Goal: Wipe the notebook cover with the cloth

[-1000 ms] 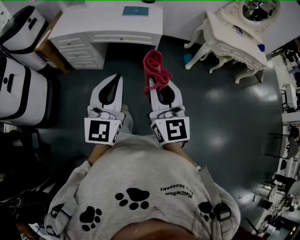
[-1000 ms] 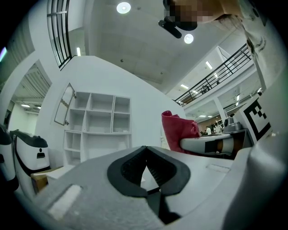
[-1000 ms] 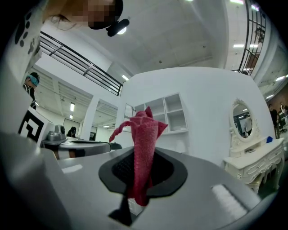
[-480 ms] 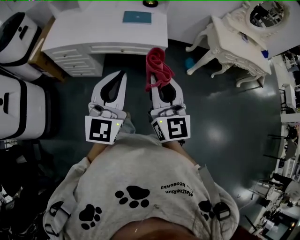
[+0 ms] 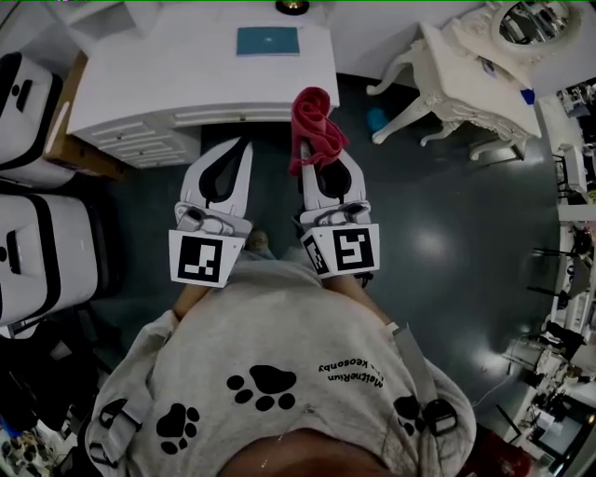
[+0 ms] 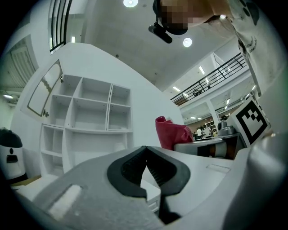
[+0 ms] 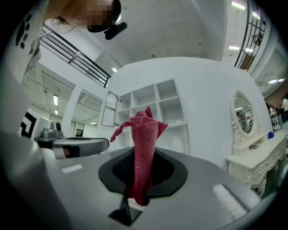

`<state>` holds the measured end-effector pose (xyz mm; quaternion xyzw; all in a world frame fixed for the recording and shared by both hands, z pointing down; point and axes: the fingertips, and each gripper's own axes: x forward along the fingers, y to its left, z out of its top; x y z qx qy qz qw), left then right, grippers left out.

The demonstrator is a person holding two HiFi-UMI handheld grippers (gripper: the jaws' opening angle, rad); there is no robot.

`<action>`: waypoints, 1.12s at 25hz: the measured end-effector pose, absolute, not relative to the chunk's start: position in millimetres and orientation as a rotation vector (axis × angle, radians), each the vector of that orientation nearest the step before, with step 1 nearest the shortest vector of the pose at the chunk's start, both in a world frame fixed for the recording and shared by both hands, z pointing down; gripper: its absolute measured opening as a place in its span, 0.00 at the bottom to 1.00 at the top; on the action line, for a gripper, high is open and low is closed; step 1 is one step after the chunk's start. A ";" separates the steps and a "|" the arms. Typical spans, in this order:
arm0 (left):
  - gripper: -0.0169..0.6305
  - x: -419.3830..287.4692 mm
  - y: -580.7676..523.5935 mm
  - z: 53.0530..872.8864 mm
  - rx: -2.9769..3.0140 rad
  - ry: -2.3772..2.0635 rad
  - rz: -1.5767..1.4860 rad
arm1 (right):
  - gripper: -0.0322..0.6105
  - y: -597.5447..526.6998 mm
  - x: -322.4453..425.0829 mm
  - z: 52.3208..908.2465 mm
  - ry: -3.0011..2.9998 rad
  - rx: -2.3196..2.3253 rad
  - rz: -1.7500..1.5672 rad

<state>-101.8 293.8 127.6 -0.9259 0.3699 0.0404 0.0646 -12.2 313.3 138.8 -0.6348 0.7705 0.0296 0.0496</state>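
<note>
A teal notebook (image 5: 268, 40) lies flat on the white desk (image 5: 168, 88) ahead of me. A red cloth (image 5: 313, 121) sticks up from my right gripper (image 5: 304, 156), whose jaws are shut on it; in the right gripper view the cloth (image 7: 144, 143) stands between the black pads. My left gripper (image 5: 244, 145) is held beside it, shut with nothing in it (image 6: 145, 149). Both grippers hang over the dark floor just short of the desk's front edge, apart from the notebook. From the left gripper view the cloth (image 6: 172, 131) shows to the right.
The desk has drawers (image 5: 140, 147) at its left front. An ornate white dressing table (image 5: 466, 79) with a round mirror (image 5: 523, 19) stands at the right. Black-and-white cases (image 5: 42, 252) stand at the left. A white shelf unit (image 6: 90, 117) stands against the wall.
The desk and notebook have shifted lower and closer in the head view as I move toward them. Both grippers keep their pose, the cloth still held.
</note>
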 end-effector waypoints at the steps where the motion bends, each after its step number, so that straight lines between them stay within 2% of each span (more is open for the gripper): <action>1: 0.02 -102.3 288.4 129.3 -2.802 1.111 0.121 | 0.13 309.0 -12.9 139.5 2.345 -1.942 0.090; 28: 0.02 -105.8 202.5 145.9 -2.856 1.102 0.250 | 0.12 233.2 -10.0 133.9 2.331 -1.965 0.231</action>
